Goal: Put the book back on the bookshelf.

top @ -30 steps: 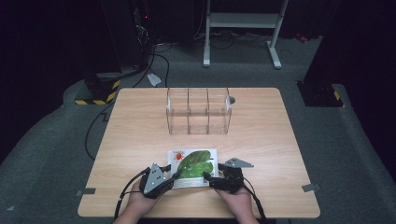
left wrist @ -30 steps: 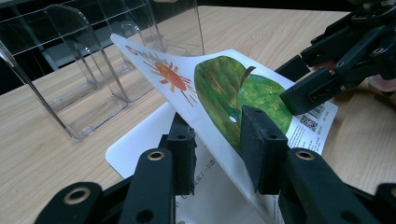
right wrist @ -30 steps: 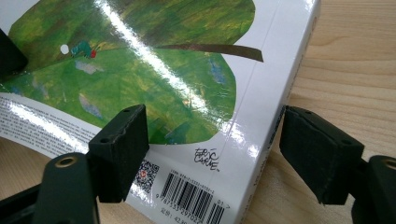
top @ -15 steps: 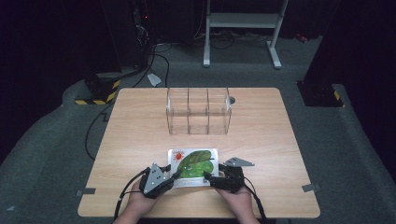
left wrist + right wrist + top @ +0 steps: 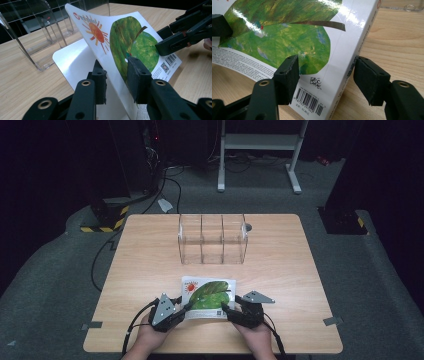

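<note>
A picture book [image 5: 207, 292] with a green leaf and a red sun on its cover lies near the table's front edge. My left gripper [image 5: 186, 307] is shut on the cover [image 5: 120, 37] at its near left corner and holds it tilted up off the white page [image 5: 75, 60] below. My right gripper [image 5: 227, 309] stands at the near right corner. Its jaws have just been closing, and the spine edge [image 5: 342, 57] lies between its pads [image 5: 287, 72] with a gap still showing. In the left gripper view the right gripper [image 5: 175, 37] reaches in from the right.
A clear plastic organizer [image 5: 212, 240] with three compartments stands at the back middle of the wooden table [image 5: 150, 270]. A small grey round thing [image 5: 248, 226] sits behind its right end. Cables, a striped base [image 5: 102, 220] and a white stand [image 5: 260, 150] are on the floor beyond.
Both hands and the book stay where they were at the table's front edge. No clear shift shows at this size.
</note>
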A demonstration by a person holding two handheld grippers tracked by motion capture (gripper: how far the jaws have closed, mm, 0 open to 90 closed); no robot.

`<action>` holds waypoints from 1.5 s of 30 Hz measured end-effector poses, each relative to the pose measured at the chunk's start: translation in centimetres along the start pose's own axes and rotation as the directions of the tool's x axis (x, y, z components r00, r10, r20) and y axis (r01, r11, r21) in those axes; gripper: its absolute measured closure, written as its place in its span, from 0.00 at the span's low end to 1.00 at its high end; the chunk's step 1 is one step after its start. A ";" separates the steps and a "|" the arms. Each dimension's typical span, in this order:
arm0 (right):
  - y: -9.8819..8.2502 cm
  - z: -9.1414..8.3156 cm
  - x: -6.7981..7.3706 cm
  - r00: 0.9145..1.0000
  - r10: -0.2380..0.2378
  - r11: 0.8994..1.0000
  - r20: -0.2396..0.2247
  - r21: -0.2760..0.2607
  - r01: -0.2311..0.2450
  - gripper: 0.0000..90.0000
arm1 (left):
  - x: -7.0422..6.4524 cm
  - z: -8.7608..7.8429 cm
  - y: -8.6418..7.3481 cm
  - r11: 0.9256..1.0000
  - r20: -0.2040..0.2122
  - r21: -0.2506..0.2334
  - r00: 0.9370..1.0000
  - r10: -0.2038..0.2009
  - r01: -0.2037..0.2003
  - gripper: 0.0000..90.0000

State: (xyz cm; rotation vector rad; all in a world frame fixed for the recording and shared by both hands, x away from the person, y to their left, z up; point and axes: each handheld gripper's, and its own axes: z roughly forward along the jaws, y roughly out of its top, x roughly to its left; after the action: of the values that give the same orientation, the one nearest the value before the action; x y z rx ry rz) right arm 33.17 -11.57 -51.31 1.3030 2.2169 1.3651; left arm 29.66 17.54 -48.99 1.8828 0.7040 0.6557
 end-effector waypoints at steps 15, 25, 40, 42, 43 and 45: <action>0.1 -1.0 0.0 0.999 -0.009 0.998 0.035 -0.067 0.012 0.47 | -0.2 0.2 -0.1 1.000 -0.005 0.019 1.000 0.019 -0.019 0.79; 0.2 -1.8 -0.1 0.998 -0.017 0.994 0.055 -0.110 0.023 0.48 | -0.2 0.6 -0.4 0.999 0.003 0.041 1.000 0.004 -0.004 0.80; 0.0 -2.8 0.2 0.996 -0.052 0.989 0.076 -0.136 0.062 0.49 | -0.3 1.1 -0.9 0.996 0.006 0.083 1.000 0.020 -0.020 0.80; 0.0 -2.8 0.2 0.996 -0.052 0.988 0.078 -0.139 0.063 0.49 | -0.4 1.2 -0.9 0.996 0.011 0.087 1.000 0.021 -0.021 0.80; 0.0 -3.0 0.3 0.996 -0.052 0.988 0.079 -0.142 0.063 0.49 | -0.4 1.3 -1.0 0.996 0.009 0.087 1.000 0.020 -0.021 0.80; -0.1 -3.2 0.3 0.996 -0.052 0.987 0.078 -0.150 0.064 0.50 | -0.4 1.4 -1.1 0.995 0.008 0.096 1.000 0.024 -0.024 0.80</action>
State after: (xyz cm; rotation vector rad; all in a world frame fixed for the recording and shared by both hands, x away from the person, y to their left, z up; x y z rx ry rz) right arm 31.10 -13.27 -49.58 1.2064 2.0421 1.4108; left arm 30.17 16.77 -50.60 1.9840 0.7205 0.6397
